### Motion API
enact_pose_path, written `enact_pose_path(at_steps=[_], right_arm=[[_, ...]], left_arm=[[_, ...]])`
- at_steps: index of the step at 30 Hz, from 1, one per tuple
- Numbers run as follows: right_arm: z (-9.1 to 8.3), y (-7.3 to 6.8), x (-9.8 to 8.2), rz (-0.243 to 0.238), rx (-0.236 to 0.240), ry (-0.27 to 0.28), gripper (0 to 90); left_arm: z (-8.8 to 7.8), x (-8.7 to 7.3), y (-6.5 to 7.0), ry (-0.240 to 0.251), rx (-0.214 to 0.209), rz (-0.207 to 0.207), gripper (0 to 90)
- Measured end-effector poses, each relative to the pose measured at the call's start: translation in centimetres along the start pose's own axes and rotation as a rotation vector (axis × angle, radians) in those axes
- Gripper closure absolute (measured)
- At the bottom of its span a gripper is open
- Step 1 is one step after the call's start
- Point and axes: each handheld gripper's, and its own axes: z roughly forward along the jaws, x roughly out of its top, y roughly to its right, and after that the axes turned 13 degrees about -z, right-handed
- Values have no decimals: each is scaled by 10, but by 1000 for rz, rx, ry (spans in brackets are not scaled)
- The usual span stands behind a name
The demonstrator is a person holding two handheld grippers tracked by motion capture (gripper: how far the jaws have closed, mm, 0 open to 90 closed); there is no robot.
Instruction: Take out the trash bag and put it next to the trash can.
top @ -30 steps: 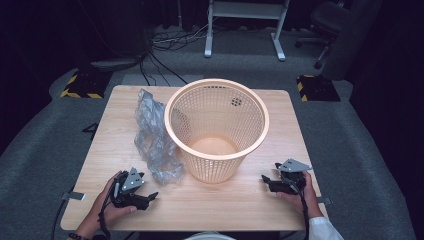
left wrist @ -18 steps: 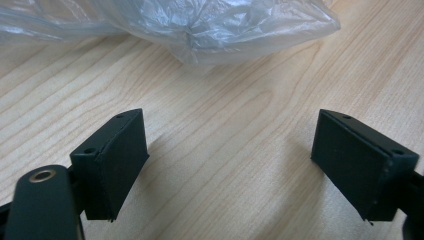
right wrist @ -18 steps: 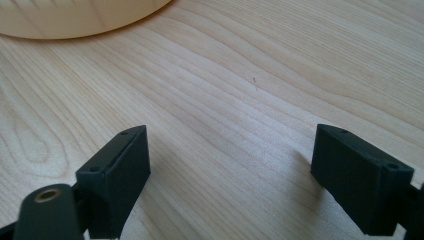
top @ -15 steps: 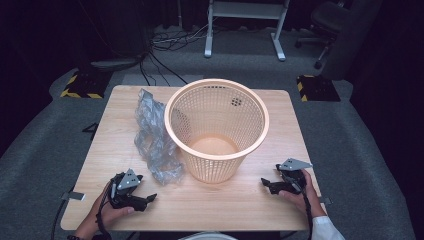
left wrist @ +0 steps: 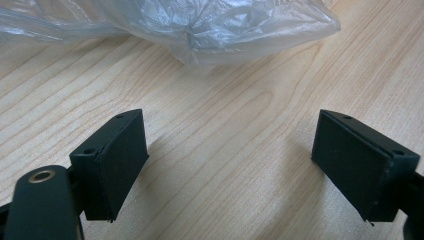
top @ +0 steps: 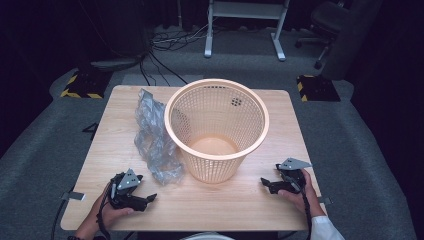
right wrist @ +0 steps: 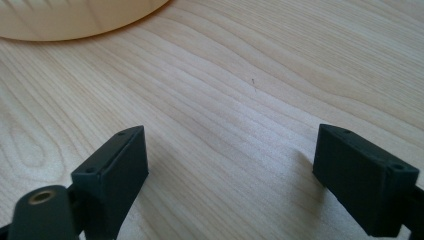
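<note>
The left hand-held gripper (top: pixel 145 199) rested low on the wooden bench (top: pixel 225 200), at the near left of the laundry basket (top: pixel 216 127). Its jaws stood wide apart and held nothing; in the left gripper view (left wrist: pixel 230 170) bare wood lay between them, and both black pads (left wrist: pixel 117 160) sat just above the bench surface. A crumpled clear plastic bag (left wrist: pixel 190 25) lay ahead of these jaws, near but apart from them.

The right hand-held gripper (top: pixel 267 184) rested on the bench at the near right of the basket, gripped by the person's right hand (top: pixel 300 192). Its jaws were also spread wide and empty; the right gripper view (right wrist: pixel 230 175) showed only wood grain between the pads. The lower wall of the basket (right wrist: pixel 75 20) lay ahead and to the upper left in that view, well clear of the jaws.

The peach-coloured mesh basket stood upright near the centre of the bench, open end up. The plastic bag (top: pixel 156 140) lay against the left side of the basket, touching its wall. The person's left hand (top: pixel 107 215) held the left unit.
</note>
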Motion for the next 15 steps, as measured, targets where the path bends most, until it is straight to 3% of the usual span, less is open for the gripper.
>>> enact_pose_path(at_steps=[15], right_arm=[[0, 0, 0, -5, 6, 3, 149]], left_arm=[[1, 1, -1, -1, -3, 0, 141]])
